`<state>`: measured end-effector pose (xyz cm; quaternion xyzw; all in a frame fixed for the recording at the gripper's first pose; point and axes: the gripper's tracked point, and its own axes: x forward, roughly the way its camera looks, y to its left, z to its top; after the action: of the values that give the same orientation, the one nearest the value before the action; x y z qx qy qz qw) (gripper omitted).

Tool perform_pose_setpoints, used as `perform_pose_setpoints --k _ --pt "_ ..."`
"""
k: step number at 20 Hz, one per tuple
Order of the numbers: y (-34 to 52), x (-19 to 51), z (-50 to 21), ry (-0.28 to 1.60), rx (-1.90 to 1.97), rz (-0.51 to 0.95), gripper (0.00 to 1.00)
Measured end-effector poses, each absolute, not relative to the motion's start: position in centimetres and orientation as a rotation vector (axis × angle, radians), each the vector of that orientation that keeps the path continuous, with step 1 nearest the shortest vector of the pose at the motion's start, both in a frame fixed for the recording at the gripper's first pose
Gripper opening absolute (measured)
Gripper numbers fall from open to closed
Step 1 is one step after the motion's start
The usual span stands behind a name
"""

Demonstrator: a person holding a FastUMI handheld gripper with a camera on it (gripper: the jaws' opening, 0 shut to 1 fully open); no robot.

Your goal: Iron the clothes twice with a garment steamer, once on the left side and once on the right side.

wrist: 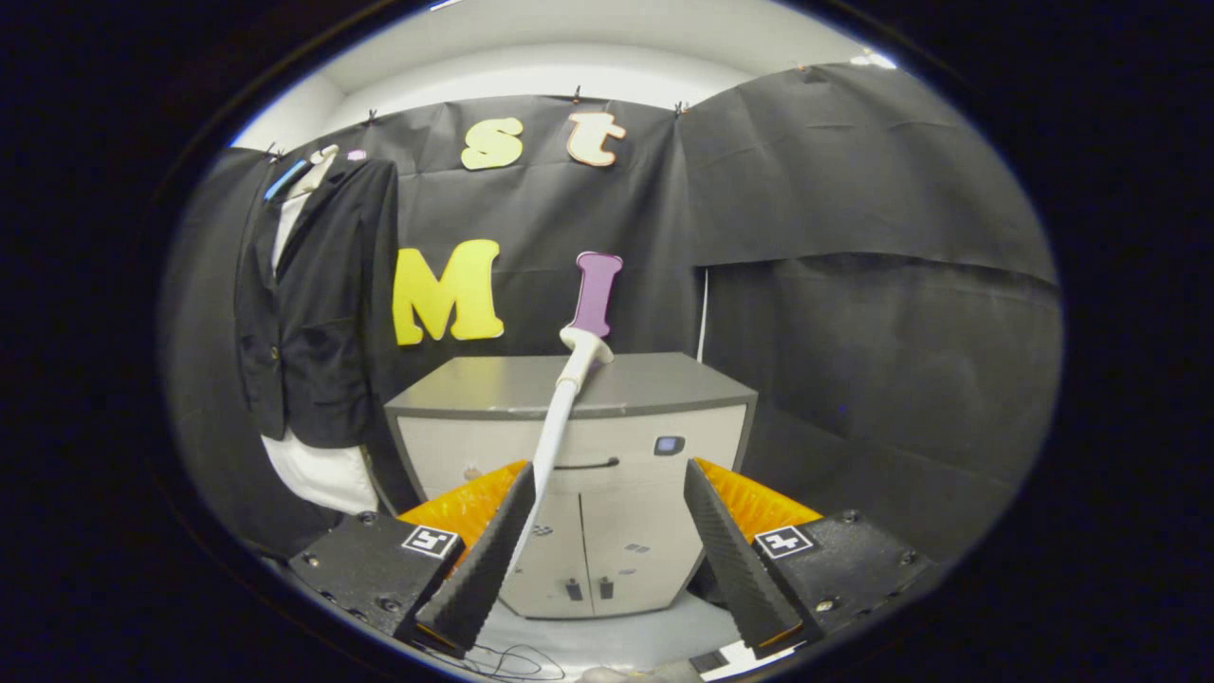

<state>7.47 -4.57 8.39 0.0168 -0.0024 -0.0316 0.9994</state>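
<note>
White plastic makes up the steamer [567,406], a long thin wand that stands ahead of the claw [607,545] and leans against the front of a grey cabinet [626,493]. Its long axis runs steeply upward, tilted a little to the right: the head [586,343] points up and away above the cabinet top, while the lower end drops behind the left finger [479,569], where it is hidden. The claw is open, its two fingers spread wide apart and pressing on nothing; the wand passes just beside the left finger's inner edge, and whether they touch cannot be told. Beyond the fingers and well off to the left, a black jacket [318,304] hangs upright over a white shirt [322,474] against the dark cloth wall. Thin cable [512,659] lies on the floor below the fingers.
</note>
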Motion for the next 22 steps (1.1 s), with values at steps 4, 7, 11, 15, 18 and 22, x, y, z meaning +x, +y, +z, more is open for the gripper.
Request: perform_pose_setpoints --k 4,7,11,15,18,22 --pt "-5.1 12.8 11.2 0.012 0.057 -0.025 0.99" --pt "-5.6 17.5 14.1 0.007 0.059 0.009 0.99" --pt "-5.3 23.7 17.0 0.032 0.085 0.065 0.98" --pt "-5.3 29.3 18.3 0.079 0.049 0.085 0.98" --pt "-4.6 33.0 17.3 0.157 0.052 0.112 0.98" --pt "-3.2 37.1 15.6 0.274 0.071 0.169 0.98"
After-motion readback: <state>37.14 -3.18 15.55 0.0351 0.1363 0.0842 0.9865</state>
